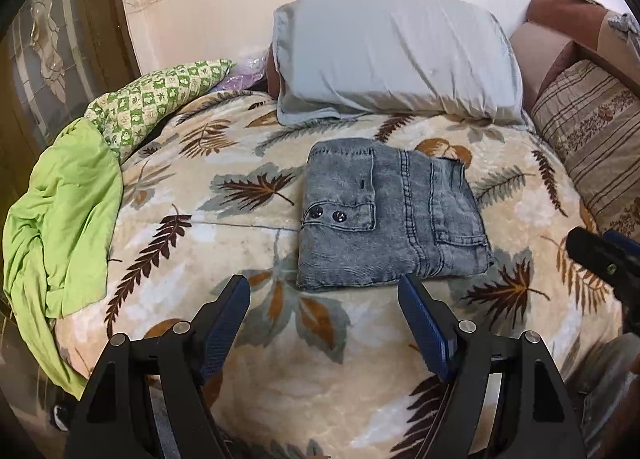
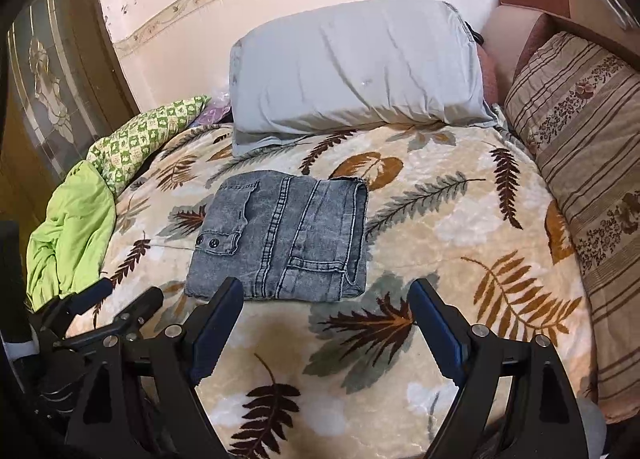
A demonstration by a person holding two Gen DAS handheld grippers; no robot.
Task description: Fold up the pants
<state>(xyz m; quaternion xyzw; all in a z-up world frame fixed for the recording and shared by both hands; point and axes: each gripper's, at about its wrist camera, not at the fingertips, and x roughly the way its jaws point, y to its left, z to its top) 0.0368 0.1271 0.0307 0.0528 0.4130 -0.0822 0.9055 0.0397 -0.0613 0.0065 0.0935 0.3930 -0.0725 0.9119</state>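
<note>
A cream plush bedspread printed with brown and grey leaves (image 1: pixel 240 219) lay beneath a pale grey pillow (image 1: pixel 396 55). The grey denim pants (image 1: pixel 390 219), folded into a compact square, rested at its centre. The left gripper (image 1: pixel 324 293) and right gripper (image 2: pixel 326 295) hung just short of them, jaws apart and empty.

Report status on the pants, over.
Left tongs open, empty; right tongs open, empty. Grey pants folded into a compact square on the leaf blanket. Nothing in the way.

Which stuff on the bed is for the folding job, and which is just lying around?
For the job: folded jeans, left gripper, right gripper.

Just lying about: grey pillow, green cloth, checked cloth, striped cushion, leaf blanket.
</note>
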